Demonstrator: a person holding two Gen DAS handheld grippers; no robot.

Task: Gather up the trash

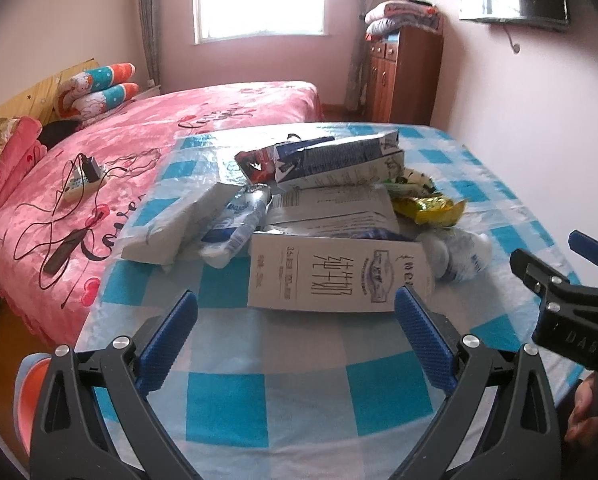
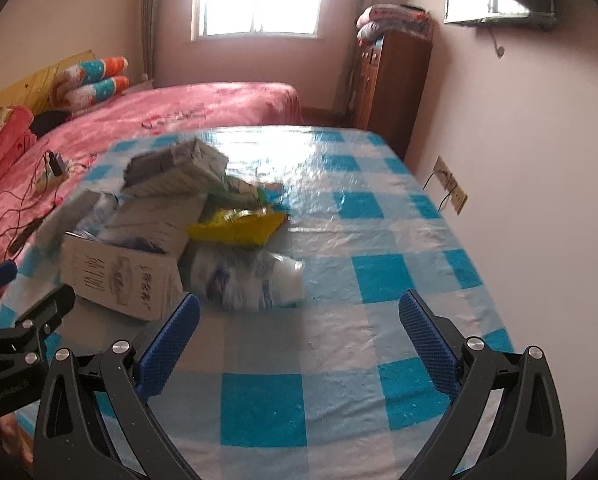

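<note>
Checked tablecloth (image 1: 299,400) is faced by both empty, spread grippers, the milk carton (image 1: 335,276) lying crosswise just ahead of the left gripper (image 1: 297,332), nearer than the right gripper (image 2: 299,336).

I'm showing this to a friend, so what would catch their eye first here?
A trash pile of cartons, bottles and a yellow wrapper sits mid-table on a blue-checked cloth. Behind it to the left is a bright pink bed. Both hand-held grippers, left and right, hang open and empty.

Left hand-held gripper (image 1: 295,312) spread wide, right hand-held gripper (image 2: 299,312) likewise, both empty
</note>
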